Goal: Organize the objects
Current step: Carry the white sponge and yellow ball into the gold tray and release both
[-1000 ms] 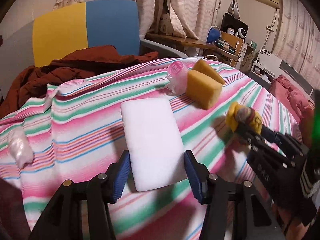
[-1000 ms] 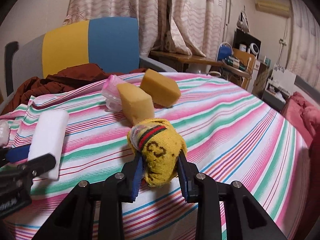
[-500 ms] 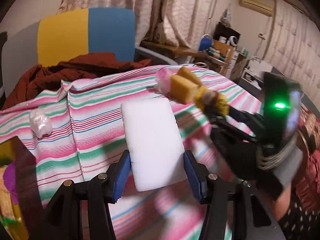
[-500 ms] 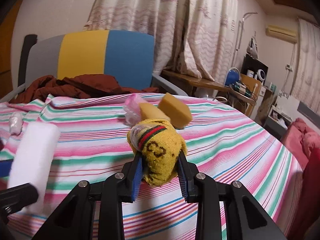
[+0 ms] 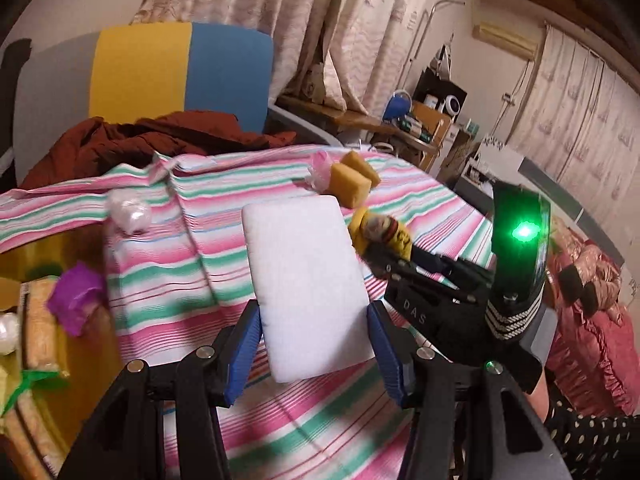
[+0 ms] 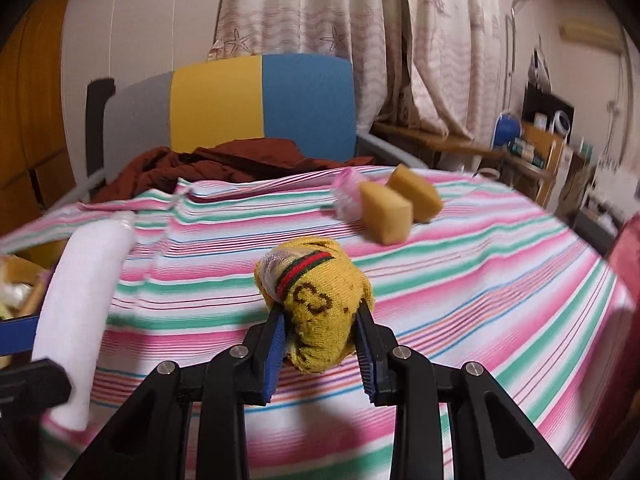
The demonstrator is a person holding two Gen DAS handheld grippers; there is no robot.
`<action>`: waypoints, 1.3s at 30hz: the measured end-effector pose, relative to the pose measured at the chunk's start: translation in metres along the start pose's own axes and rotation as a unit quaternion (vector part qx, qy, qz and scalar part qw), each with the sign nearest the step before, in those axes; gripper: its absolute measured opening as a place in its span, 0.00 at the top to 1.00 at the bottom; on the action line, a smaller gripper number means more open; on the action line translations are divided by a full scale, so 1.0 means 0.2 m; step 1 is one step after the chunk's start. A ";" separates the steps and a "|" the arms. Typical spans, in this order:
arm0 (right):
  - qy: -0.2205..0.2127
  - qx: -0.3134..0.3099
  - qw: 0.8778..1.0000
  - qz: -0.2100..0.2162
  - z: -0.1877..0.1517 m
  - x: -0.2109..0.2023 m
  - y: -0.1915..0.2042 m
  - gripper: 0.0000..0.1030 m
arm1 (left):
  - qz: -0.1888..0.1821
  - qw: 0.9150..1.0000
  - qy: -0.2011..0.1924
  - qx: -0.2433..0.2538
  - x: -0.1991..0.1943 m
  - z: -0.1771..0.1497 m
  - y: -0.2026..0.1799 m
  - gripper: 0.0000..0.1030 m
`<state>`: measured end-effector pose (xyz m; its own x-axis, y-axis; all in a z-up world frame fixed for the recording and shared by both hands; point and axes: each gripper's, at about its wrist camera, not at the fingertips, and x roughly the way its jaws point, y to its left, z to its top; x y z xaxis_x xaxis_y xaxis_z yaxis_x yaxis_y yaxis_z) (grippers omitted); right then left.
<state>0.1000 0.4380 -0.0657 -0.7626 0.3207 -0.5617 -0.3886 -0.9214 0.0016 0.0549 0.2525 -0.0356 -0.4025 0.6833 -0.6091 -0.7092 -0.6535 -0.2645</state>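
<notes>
A striped tablecloth (image 6: 460, 264) covers the table. Above it, your left gripper (image 5: 314, 344) clamps a white sponge (image 5: 308, 280), and your right gripper (image 6: 320, 344) is closed on a rolled yellow sock (image 6: 320, 304). Two yellow sponges (image 6: 400, 204) sit near the far edge.

Both wrist views over striped tablecloth (image 5: 192, 280)

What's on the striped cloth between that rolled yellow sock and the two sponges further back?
Nothing: in the right wrist view, only bare striped cloth lies between the sock and the sponges.
</notes>
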 end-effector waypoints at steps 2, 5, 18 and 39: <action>-0.001 0.013 1.000 0.017 0.00 -0.04 0.05 0.69 | 0.009 1.000 -0.010 0.002 -0.07 -0.01 0.03 0.48; -0.007 0.022 0.998 0.052 0.02 -0.11 0.14 0.69 | 0.030 0.999 -0.026 -0.005 -0.18 -0.04 0.11 0.48; -0.009 -0.041 0.979 0.200 0.07 -0.31 0.70 0.68 | 0.134 0.989 -0.032 -0.050 -0.56 -0.19 0.52 0.47; 0.049 -0.063 0.961 0.265 0.02 -0.24 1.09 0.32 | 0.203 0.967 0.057 -0.143 -0.70 -0.51 0.92 0.40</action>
<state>0.0498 0.2218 -0.0346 -0.7814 -0.2179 -0.5847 0.1113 -0.9707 0.2130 0.0398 0.0030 -0.0745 -0.5354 0.3216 -0.7810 -0.3099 -0.9350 -0.1725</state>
